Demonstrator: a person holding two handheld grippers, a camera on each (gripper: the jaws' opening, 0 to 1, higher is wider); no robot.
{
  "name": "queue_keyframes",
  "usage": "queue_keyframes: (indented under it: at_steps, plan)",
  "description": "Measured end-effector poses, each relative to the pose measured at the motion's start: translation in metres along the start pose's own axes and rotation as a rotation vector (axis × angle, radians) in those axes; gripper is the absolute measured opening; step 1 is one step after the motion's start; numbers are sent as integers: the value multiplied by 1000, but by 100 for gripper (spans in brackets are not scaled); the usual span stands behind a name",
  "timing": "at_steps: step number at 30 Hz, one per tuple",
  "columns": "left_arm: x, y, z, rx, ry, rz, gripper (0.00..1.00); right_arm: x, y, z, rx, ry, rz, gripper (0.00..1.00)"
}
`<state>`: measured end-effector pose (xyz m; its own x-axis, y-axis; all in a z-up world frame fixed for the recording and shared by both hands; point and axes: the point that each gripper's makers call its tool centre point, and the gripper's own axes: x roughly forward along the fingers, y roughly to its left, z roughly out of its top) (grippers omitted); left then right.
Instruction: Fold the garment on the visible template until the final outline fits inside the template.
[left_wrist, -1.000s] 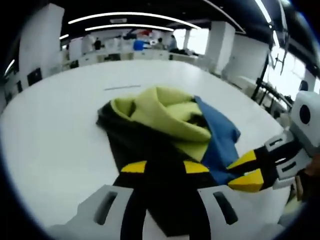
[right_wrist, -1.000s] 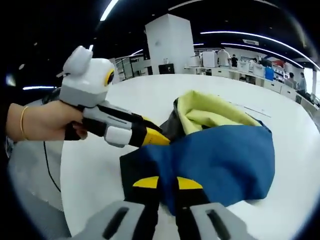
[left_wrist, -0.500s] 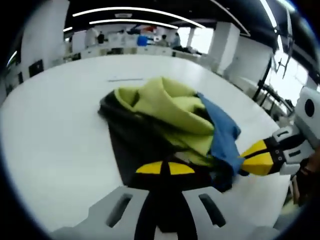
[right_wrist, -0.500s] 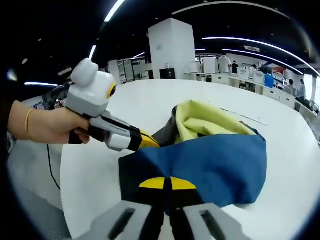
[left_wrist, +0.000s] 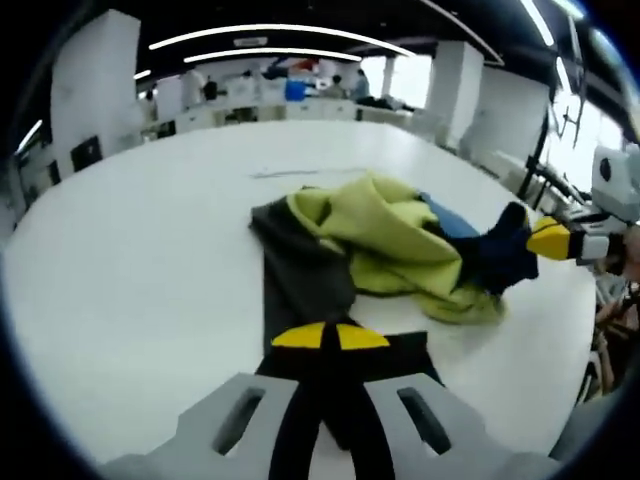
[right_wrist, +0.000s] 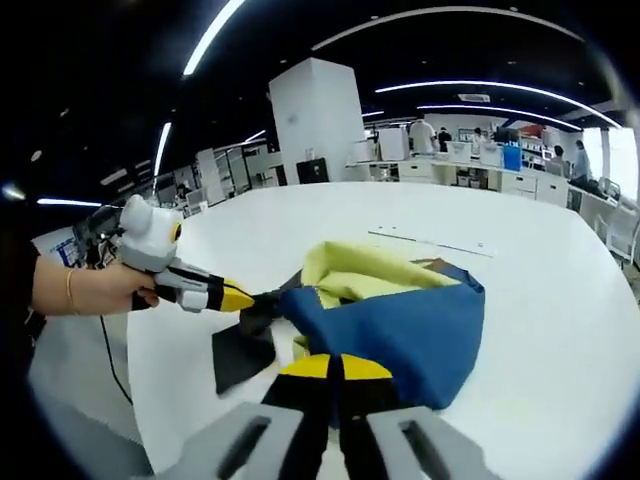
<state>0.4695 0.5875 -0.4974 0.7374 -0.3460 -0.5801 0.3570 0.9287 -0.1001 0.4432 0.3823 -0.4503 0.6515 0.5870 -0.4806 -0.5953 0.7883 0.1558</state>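
- Left gripper (left_wrist: 322, 337) is clamped on the garment (left_wrist: 385, 240).
- Right gripper (right_wrist: 327, 367) pinches the blue part.
- Pulling apart could slip a corner; the template seems hidden.

the garment (left_wrist: 385, 245) lies bunched in a heap on the bench (left_wrist: 130, 270), about the middle of it. in the left gripper view the left tongs (left_wrist: 325, 338) sit at the near edge of the heap, closed on a flap of it, and the right tongs (left_wrist: 552, 240) come in from the right, gripping the heap's far right end. in the right gripper view the right tongs (right_wrist: 335, 368) pinch the near fold of the garment (right_wrist: 400, 310), with the left tongs (right_wrist: 236, 298) at its left edge and a hand (right_wrist: 100, 290) behind them.
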Motion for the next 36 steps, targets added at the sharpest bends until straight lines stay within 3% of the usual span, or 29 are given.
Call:
queue_keyframes:
  at_steps: [7, 12, 19, 28, 36]
  plan:
    - [-5, 25, 6, 12, -17, 36, 0, -12, -41, 7, 4, -2, -104, 0]
    - [-8, 44, 11, -23, -36, 64, 0, -25, -79, 2, 1, 59, -219, 0]
    - [-12, 67, 8, -51, -38, 118, 0, -37, -120, 0, -5, 78, -318, 0]
    - [-15, 79, 4, -64, -39, 145, 0, -52, -167, -15, -78, 171, -434, 0]
    - [-15, 88, 9, -12, -29, 142, 0, -65, -194, -20, -32, 189, -500, 0]
